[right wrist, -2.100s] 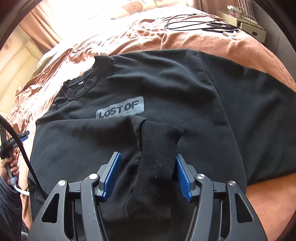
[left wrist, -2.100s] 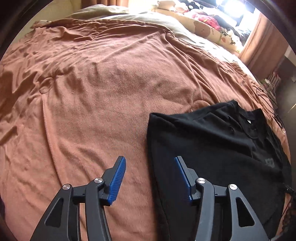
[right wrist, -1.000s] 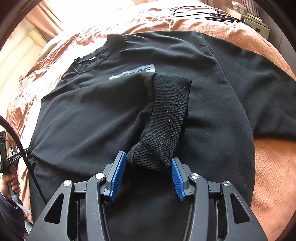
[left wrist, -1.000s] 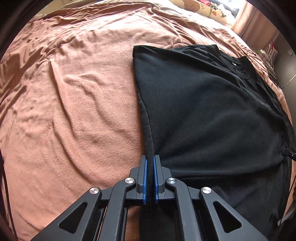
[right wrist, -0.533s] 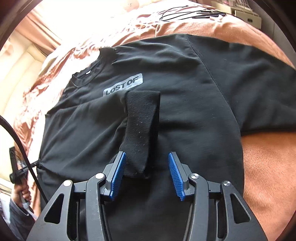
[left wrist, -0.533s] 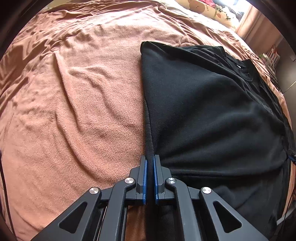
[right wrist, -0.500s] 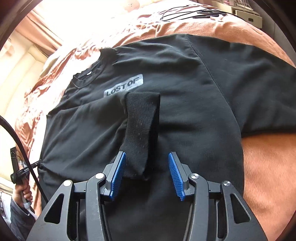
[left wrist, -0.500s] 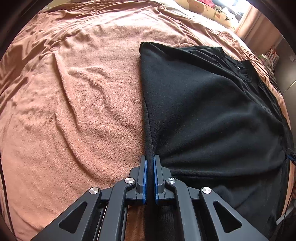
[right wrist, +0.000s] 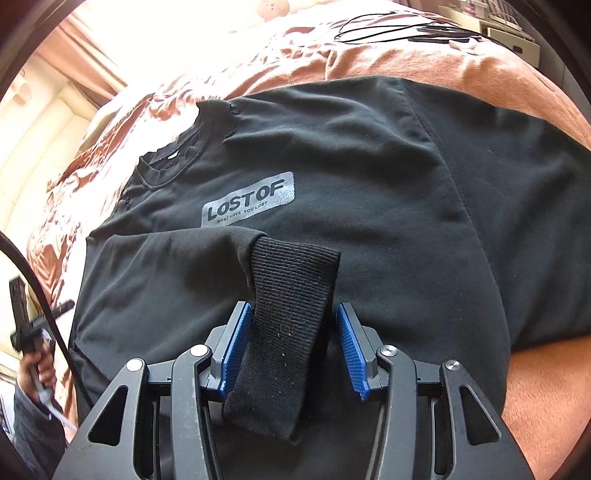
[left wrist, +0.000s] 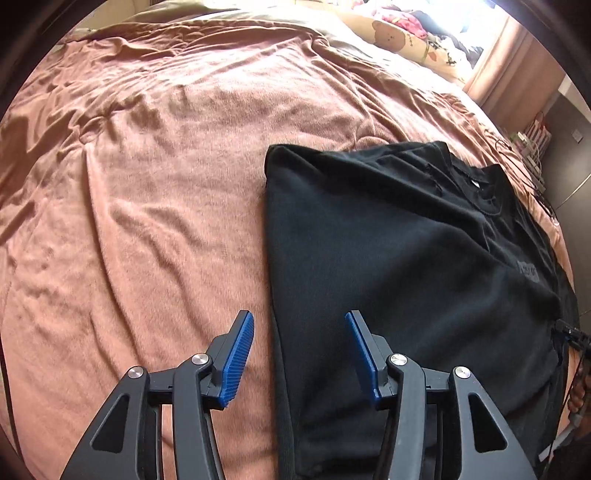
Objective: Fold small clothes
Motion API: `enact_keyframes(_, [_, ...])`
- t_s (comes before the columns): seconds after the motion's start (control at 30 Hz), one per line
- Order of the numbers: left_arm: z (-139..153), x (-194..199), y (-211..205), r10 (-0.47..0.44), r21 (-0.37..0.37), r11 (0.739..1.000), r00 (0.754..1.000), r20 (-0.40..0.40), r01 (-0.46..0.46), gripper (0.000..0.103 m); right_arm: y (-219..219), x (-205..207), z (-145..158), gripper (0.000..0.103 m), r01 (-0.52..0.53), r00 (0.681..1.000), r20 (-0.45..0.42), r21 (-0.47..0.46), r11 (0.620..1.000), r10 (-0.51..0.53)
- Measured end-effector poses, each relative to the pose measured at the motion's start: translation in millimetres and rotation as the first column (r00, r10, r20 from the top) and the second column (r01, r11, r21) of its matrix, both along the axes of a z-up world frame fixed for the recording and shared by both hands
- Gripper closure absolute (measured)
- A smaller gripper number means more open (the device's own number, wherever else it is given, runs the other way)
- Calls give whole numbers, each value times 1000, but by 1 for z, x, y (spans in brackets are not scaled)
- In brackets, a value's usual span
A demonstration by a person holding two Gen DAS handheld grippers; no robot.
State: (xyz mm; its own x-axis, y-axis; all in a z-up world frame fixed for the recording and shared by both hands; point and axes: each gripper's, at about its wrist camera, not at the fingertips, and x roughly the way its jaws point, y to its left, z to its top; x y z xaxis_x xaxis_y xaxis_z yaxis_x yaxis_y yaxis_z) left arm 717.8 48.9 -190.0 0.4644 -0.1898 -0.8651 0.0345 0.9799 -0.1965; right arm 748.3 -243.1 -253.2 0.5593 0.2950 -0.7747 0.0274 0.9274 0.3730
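Note:
A black sweatshirt [left wrist: 406, 258] with a grey "LOSTOF" patch [right wrist: 247, 203] lies flat on a brown blanket [left wrist: 147, 184]. Its left sleeve [right wrist: 166, 277] is folded across the chest. The ribbed cuff [right wrist: 291, 280] lies on the body, pointing toward the hem. My left gripper [left wrist: 298, 321] hovers over the sweatshirt's folded left edge; its jaws are opening, with the edge below the gap and neither pad pressing on it. My right gripper [right wrist: 292, 308] stands open astride the cuff. Its left pad brushes the cuff's side, and a gap shows on the right.
Black cables [right wrist: 388, 26] lie on the blanket beyond the collar. A printed pillow [left wrist: 399, 33] and curtains are at the bed's far end. A person's hand [right wrist: 37, 365] holds the left gripper at the far left. The right sleeve [right wrist: 535, 221] is spread out flat.
My left gripper, shut on the sweatshirt's folded edge, has opened and let it go, drawing back a little. The right gripper has shifted so the cuff sits more squarely between its fingers.

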Motion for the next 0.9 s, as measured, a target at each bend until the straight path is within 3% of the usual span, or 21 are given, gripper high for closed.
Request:
enact_keyframes(0.17, [-1,44,0,18,33,999,999,47,-19,50,-1,5,-2,58,-13,1000,3,-5,1000,13])
enact_keyframes(0.23, [-3,60,0,27,39,999,998,57,-30,50,0,7,-3,63,-19,1000,0,-9,1000,19])
enact_keyframes(0.47, [-15,104,2,22,63,998,999,49,-25,50,3,11,-3,65,-42,999,-5,-27,999,42])
enact_keyframes(0.53, [-19,111,2,20,62,998,999,42,-22,50,4,13,-4,70,-49,999,-5,-28,998,49])
enact_keyframes(0.6, [-23,115,5,19,30,999,999,36,-20,63,7,15,-6,92,-70,998,-2,-18,997,70])
enact_keyframes(0.63, [-25,116,5,11,8,1000,999,33,-11,87,9,16,-6,97,-78,997,2,-18,997,78])
enact_keyframes(0.67, [-24,117,4,7,8,1000,999,36,-8,92,11,17,-4,98,-78,997,8,-38,996,78])
enact_keyframes(0.77, [-14,114,2,-2,55,998,997,78,-2,95,18,18,3,100,-67,997,34,-97,993,70])
enact_keyframes(0.9, [-1,112,9,30,41,999,992,119,-35,96,22,19,16,100,-35,996,78,-127,991,46])
